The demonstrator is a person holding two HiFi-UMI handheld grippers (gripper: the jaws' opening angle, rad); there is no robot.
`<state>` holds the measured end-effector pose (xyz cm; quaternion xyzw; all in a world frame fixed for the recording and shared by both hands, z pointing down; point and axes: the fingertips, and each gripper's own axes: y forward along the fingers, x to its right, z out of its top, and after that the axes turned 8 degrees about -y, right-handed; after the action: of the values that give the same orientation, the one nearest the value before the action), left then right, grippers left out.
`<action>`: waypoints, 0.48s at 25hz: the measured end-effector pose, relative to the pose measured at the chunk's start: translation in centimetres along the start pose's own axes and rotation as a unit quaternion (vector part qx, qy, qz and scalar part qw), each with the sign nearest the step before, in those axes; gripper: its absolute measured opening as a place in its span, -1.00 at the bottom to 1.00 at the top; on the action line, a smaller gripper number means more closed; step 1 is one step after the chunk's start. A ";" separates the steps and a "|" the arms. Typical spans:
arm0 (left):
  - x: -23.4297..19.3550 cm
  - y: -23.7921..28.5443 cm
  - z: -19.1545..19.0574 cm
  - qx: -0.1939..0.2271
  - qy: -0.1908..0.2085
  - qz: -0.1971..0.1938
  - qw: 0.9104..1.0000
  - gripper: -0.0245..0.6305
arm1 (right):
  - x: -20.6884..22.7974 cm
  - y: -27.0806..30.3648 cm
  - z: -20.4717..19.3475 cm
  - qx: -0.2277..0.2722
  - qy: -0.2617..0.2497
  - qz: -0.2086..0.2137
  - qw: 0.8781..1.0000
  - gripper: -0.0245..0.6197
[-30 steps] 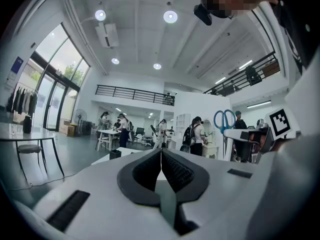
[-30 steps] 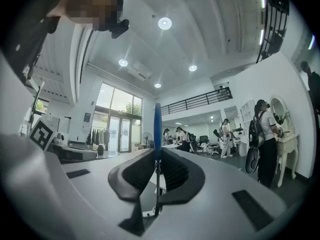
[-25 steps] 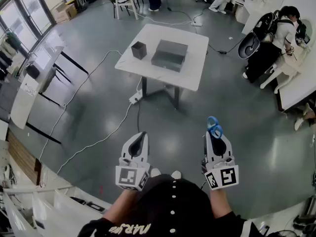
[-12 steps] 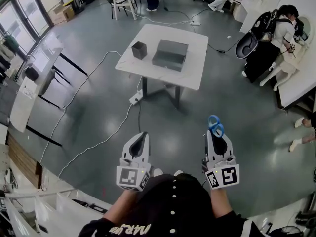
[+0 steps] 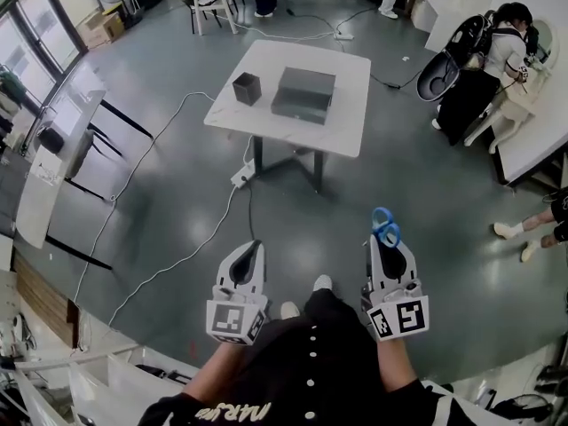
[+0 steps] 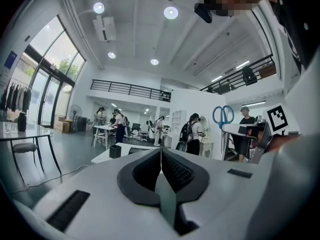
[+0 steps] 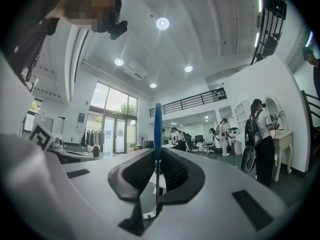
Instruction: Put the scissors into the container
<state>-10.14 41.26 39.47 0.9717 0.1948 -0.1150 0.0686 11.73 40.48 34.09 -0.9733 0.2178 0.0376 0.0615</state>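
The scissors are pinched in my right fingers. These squeeze the thin blades, and the blue handles poke out in front. I think I hold them tight so they do not slip on the way. My left fingers are pressed together with nothing in them. Well ahead, the white counter carries a small dark cup near a flat grey box. I cannot see inside either from here.

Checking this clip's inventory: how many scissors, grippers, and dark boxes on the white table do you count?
scissors: 1
grippers: 2, left gripper and right gripper
dark boxes on table: 2, small box and large box
total: 5
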 end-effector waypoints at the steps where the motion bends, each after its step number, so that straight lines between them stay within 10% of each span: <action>1: 0.1 0.3 0.1 0.000 0.000 -0.002 1.000 -0.84 | 0.2 0.1 0.1 0.000 0.001 -0.001 1.000 -0.77; 12: -1.7 6.6 1.4 0.010 0.007 0.004 1.000 -0.84 | 3.7 6.5 -1.0 0.010 0.008 0.010 1.000 -0.77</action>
<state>-9.31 34.40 39.13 0.9738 0.1903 -0.1100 0.0580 12.32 33.01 34.09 -0.9708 0.2280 0.0280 0.0692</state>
